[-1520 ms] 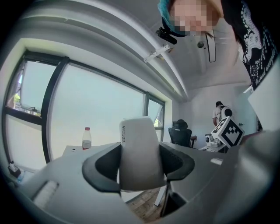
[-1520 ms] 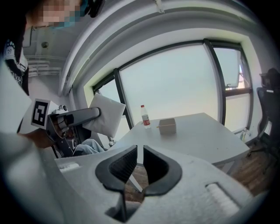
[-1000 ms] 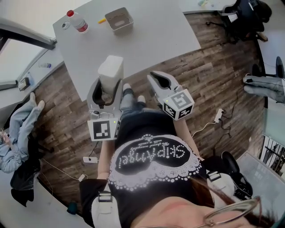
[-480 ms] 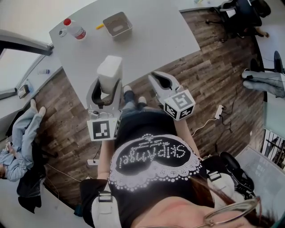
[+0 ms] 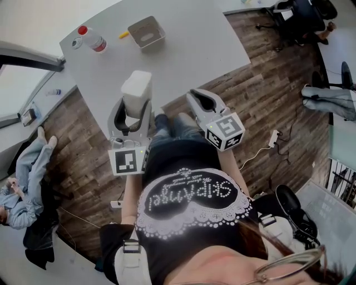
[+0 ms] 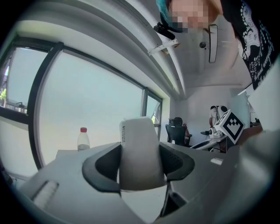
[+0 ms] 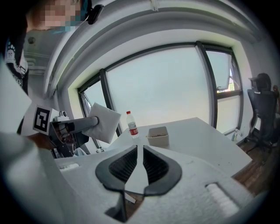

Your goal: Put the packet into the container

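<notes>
Head view, looking steeply down. The left gripper (image 5: 135,106) is clamped on the single white packet (image 5: 137,86), its jaws spread wide around the packet's lower part while the upper part stands clear above them. The packet is held in the air over the near edge of the grey table (image 5: 194,39), well apart from the one container (image 5: 146,32), an open tan box that stands toward the far side. Only bare tabletop lies between packet and container.

The right gripper (image 5: 201,102) hovers just beside the left one, past the table's edge and over the wood floor (image 5: 261,72). Its jaws are drawn almost together with nothing between them (the right gripper view shows only a thin slit).

Each of the two grippers carries one marker cube, two in all (image 5: 129,161) (image 5: 225,131).

Beside the container lie one small yellow item (image 5: 124,34) and, further left, one clear bottle (image 5: 92,39) with a red cap and red label. It lies on its side in the head view, yet appears upright in both gripper views.

Surroundings: a seated person (image 5: 22,183) at the left, office chairs (image 5: 303,14) at the upper right, and one white power strip (image 5: 272,143) with its cable on the floor.
</notes>
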The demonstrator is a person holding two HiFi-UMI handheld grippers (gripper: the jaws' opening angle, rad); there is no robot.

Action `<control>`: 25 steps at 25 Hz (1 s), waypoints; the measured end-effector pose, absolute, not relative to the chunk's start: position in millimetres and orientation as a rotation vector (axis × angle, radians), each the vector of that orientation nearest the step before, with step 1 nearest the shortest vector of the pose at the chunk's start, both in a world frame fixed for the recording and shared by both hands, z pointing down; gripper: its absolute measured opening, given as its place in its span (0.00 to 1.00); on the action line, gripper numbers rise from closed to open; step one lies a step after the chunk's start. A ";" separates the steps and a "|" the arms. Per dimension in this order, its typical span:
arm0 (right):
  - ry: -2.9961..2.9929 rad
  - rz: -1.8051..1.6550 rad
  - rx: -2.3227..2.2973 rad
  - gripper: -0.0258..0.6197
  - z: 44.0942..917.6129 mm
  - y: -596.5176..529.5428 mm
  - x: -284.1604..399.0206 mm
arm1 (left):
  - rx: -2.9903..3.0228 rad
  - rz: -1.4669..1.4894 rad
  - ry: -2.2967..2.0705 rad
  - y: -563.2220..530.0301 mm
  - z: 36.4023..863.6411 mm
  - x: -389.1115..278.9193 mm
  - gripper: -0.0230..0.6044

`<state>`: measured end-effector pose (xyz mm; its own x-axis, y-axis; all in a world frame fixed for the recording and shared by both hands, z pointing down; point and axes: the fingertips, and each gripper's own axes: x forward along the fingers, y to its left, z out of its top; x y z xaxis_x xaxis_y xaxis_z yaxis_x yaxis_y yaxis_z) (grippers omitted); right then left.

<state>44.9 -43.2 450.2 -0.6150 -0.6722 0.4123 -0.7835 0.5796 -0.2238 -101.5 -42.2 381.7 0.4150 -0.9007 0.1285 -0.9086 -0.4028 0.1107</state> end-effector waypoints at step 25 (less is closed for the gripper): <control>-2.599 0.550 1.070 0.10 443.0 -111.1 71.1 | 2.413 0.077 -1.716 -88.5 379.1 -72.9 0.45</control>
<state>71.1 -111.1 443.0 -0.6876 -0.6127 0.3896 -0.7179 0.6537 -0.2391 -72.9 -88.5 379.1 0.3326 -0.9317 0.1458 -0.9411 -0.3178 0.1157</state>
